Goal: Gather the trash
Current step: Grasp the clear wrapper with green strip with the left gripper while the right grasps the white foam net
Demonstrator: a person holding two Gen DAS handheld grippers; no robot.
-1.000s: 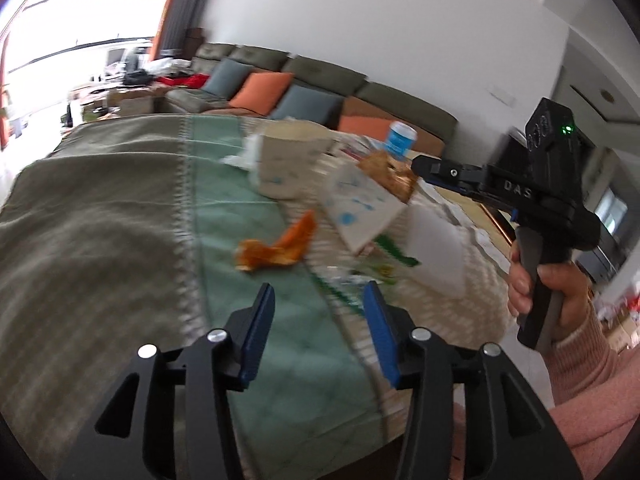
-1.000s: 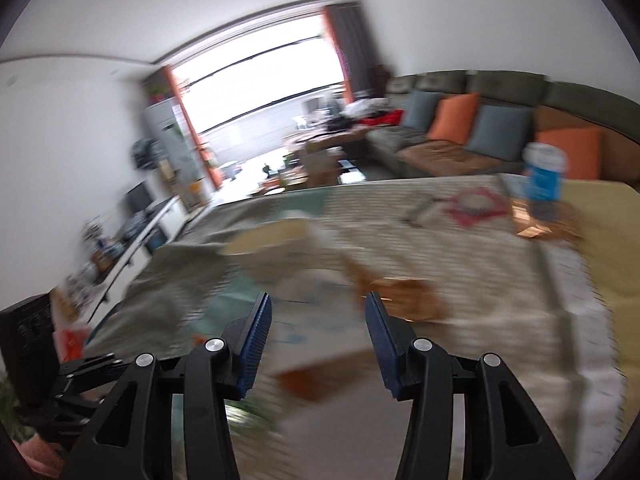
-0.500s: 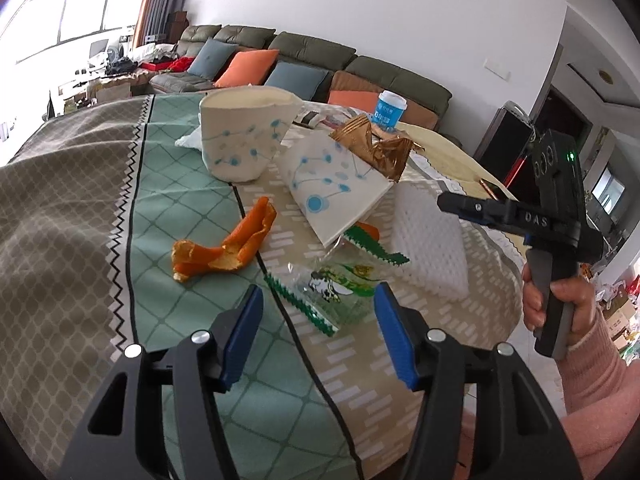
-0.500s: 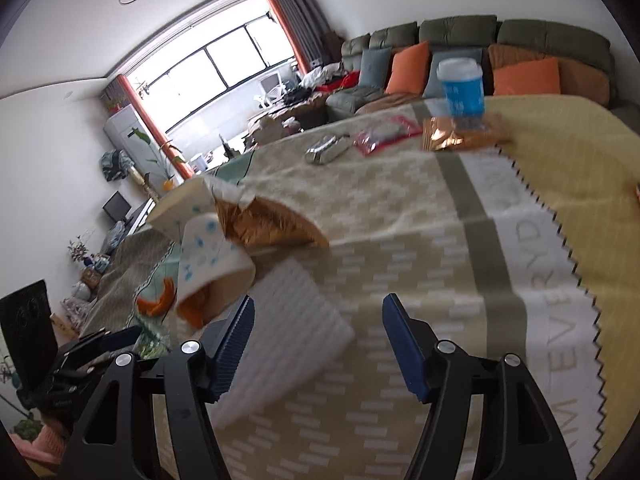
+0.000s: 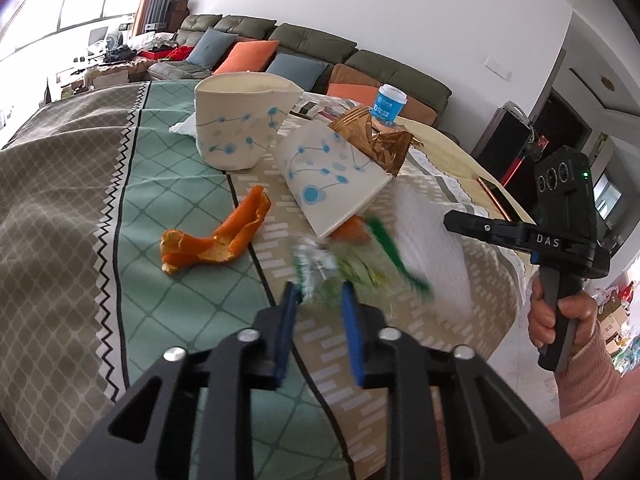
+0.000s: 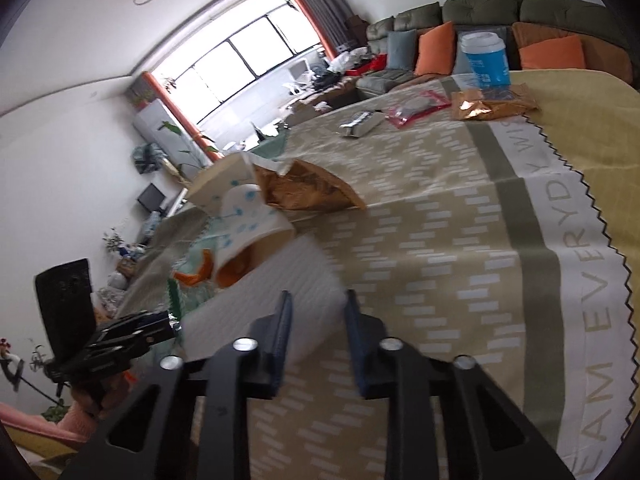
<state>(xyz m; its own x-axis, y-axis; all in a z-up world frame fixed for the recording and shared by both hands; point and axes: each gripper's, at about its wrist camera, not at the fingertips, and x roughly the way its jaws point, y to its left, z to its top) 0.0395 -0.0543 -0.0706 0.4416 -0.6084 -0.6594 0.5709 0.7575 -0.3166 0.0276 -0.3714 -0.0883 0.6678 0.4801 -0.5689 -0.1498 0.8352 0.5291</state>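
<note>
Left gripper [image 5: 318, 294]: jaws wide half second ago, now being closed on see-through green-edged wrapper [image 5: 352, 264]; wrapper is pinched and pulled up, blurred. Right gripper [image 6: 316, 304]: jaws also wide before, now squeezed shut on corner of white foam sheet [image 6: 256, 300]. Two bits of trash are caught, so collecting is judged started. Left behind on tablecloth [image 6: 440, 216]: orange peel [image 5: 216, 240], tipped paper cup [image 5: 332, 184], upright cup [image 5: 240, 128], brown wrapper [image 6: 308, 192]. Sofa [image 5: 320, 52] and window [image 6: 248, 60] are seen behind.
</note>
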